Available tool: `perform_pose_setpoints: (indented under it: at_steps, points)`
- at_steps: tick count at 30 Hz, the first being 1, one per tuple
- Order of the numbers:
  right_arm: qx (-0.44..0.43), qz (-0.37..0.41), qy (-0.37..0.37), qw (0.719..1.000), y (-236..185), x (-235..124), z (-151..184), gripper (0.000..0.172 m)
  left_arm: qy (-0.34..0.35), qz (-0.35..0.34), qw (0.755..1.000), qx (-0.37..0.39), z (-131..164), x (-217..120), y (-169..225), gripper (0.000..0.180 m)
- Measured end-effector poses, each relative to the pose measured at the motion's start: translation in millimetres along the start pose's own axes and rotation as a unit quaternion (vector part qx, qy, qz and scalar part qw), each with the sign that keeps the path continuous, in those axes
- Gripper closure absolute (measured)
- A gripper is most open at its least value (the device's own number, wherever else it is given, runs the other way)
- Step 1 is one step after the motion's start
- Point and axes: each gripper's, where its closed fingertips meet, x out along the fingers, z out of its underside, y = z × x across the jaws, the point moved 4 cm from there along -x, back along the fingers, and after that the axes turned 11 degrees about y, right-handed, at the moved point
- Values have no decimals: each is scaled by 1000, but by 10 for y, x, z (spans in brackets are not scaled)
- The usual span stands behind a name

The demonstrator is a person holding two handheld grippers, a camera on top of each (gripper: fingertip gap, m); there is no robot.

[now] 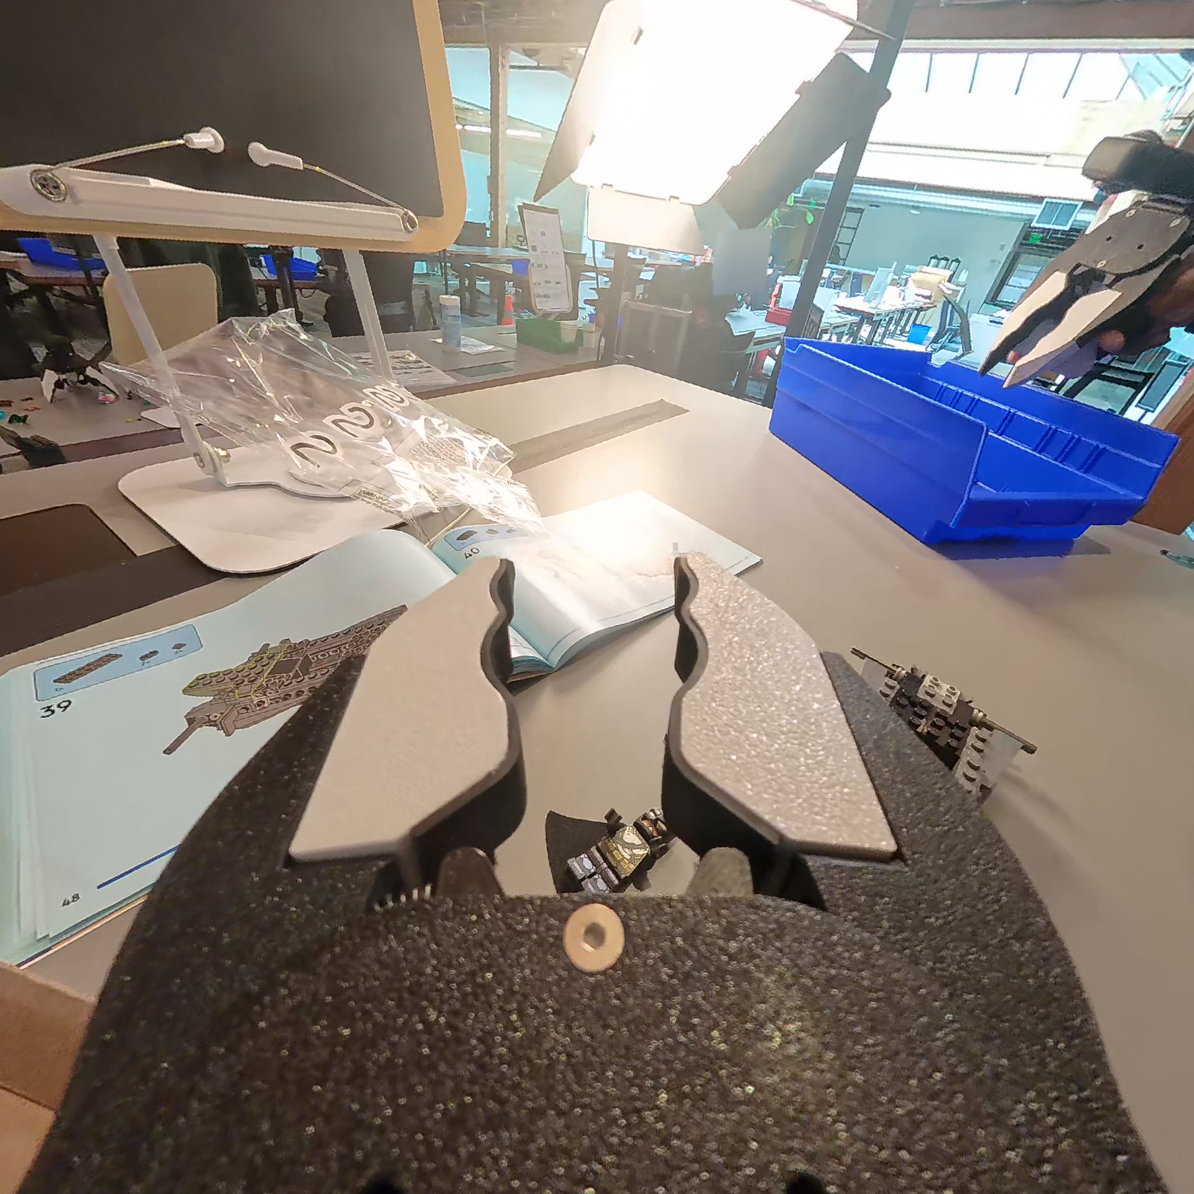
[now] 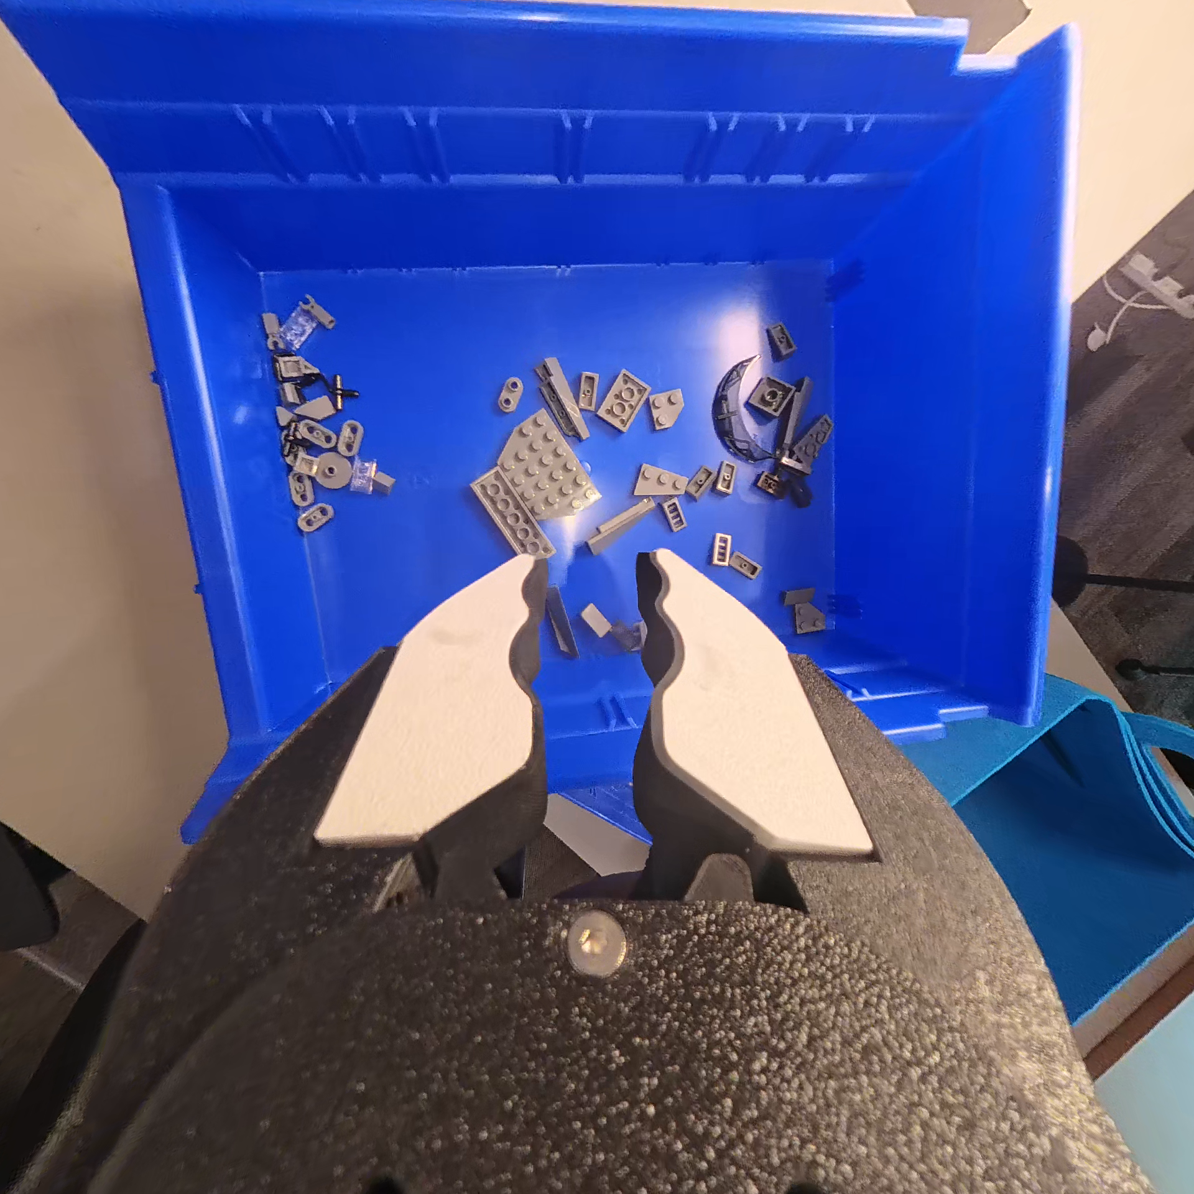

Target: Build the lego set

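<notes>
Left claw (image 1: 591,568) wide open, bare, over printed booklet (image 1: 601,601); right claw (image 2: 591,559) part-open, bare, above blue bin (image 2: 937,387).

Loose bricks (image 2: 539,471) in bin (image 2: 956,452); booklet (image 1: 601,601) apparently left of it.

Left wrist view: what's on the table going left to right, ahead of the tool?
Open instruction booklet → white stand base → crumpled clear plastic bag → left tool, open, over the booklet's right page → small dark brick assembly → blue bin.
</notes>
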Motion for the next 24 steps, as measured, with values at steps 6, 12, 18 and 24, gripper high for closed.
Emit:
perform_pose_setpoints:
  at_steps: [6, 12, 18, 24]
  points:
    - [-12, -23, -5, 1000, -84, 77, -12, 144, 2, 0, 1000, -4, -4, -3, -8, 133]
    - [-31, -61, -7, 998, -250, 215, -86, 144, 2, 0, 1000, -3, -3, -2, -7, 133]
    - [-159, -174, -56, 970, -801, 652, -231, 145, -4, 1, 1000, 0, 9, 13, 3, 133]
    - [-192, -230, -130, 945, -912, 970, -123, 145, 0, -2, 1000, 2, 1, 2, 3, 133]
